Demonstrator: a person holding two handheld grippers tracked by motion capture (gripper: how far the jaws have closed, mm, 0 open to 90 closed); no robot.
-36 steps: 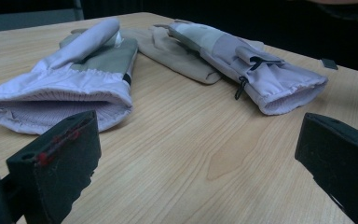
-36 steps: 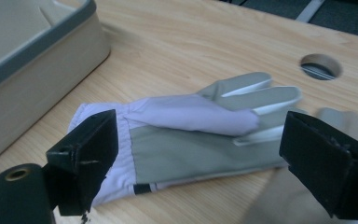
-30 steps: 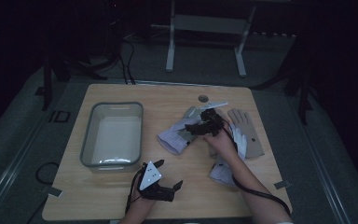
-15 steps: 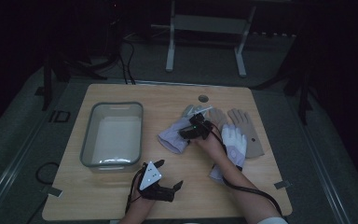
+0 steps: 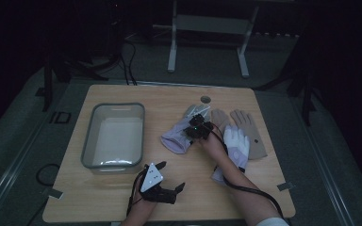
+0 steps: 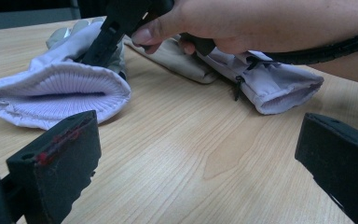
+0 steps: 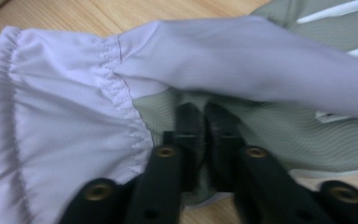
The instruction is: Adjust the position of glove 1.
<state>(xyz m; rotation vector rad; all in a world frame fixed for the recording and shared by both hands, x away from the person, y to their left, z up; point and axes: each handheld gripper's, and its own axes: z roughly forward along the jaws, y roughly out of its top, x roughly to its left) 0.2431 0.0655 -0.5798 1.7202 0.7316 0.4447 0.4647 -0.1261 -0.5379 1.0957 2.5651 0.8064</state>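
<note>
While the clear bin (image 5: 113, 136) sits empty, 3 gloves lie beside it.

Lavender glove (image 5: 176, 139): pale lilac fabric with grey mesh palm panel and a gathered, ribbed cuff; lies flat on the table, centre of the high view, cuff toward lower left, fingers toward upper right. White-and-lilac glove (image 5: 233, 146): lies right of centre, cuff toward the bottom edge. Tan glove pair (image 5: 245, 129): lies flat, right of centre, fingers toward the top. Clear rectangular tub (image 5: 114, 136): left of centre, upright.
</note>
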